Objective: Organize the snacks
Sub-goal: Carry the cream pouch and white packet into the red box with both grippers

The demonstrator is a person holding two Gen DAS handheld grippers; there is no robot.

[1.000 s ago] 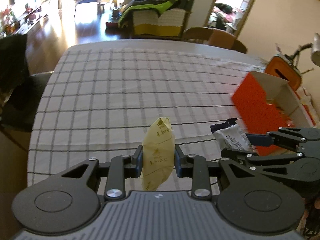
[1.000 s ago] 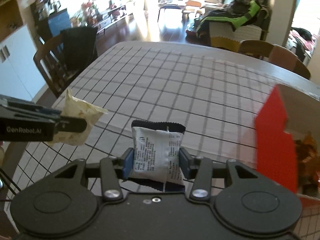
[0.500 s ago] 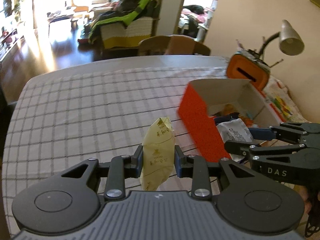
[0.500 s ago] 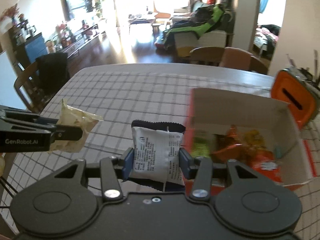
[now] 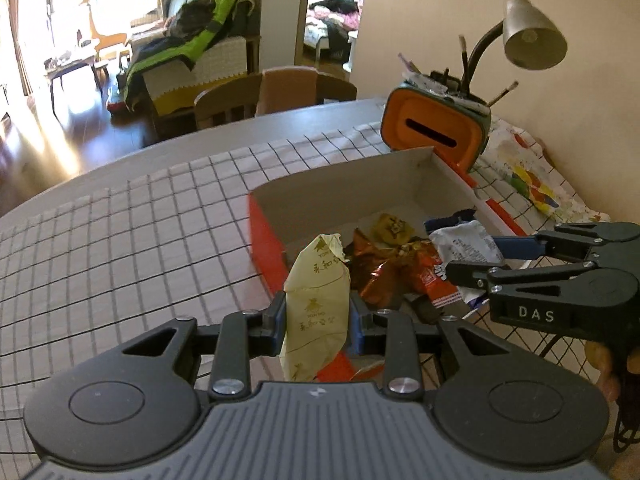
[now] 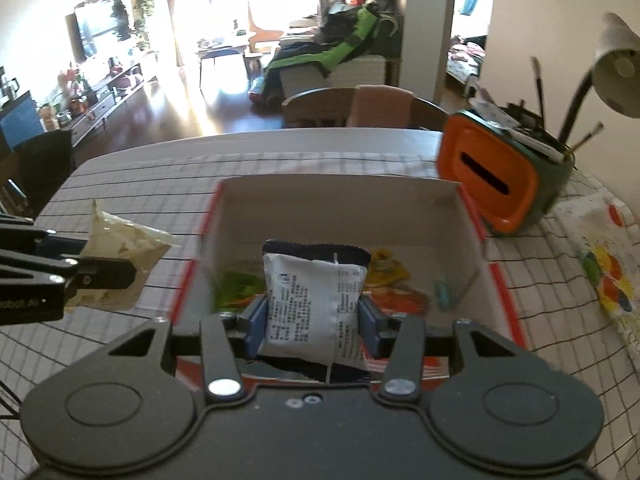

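Note:
My left gripper point(image 5: 317, 316) is shut on a pale yellow snack packet point(image 5: 318, 312) and holds it above the near left corner of the orange cardboard box point(image 5: 264, 228). My right gripper point(image 6: 314, 320) is shut on a white and dark blue snack packet point(image 6: 314, 304) and holds it over the box's point(image 6: 340, 200) near side. The box holds several snack packets point(image 5: 384, 268). The right gripper also shows in the left wrist view point(image 5: 476, 258) with its packet point(image 5: 468, 242) over the box. The left gripper point(image 6: 108, 268) and its yellow packet point(image 6: 120, 248) show left of the box in the right wrist view.
A table with a checked cloth point(image 5: 140, 220) carries the box. An orange and green holder with brushes point(image 6: 500, 168) and a grey lamp point(image 5: 532, 36) stand behind the box at the right. A colourful paper point(image 6: 604, 276) lies at the right. Chairs point(image 6: 360, 108) stand at the far edge.
Both grippers have swung right toward the box, each still holding its packet. The box has come from the right edge of the views to the middle, and the right packet now hangs over it.

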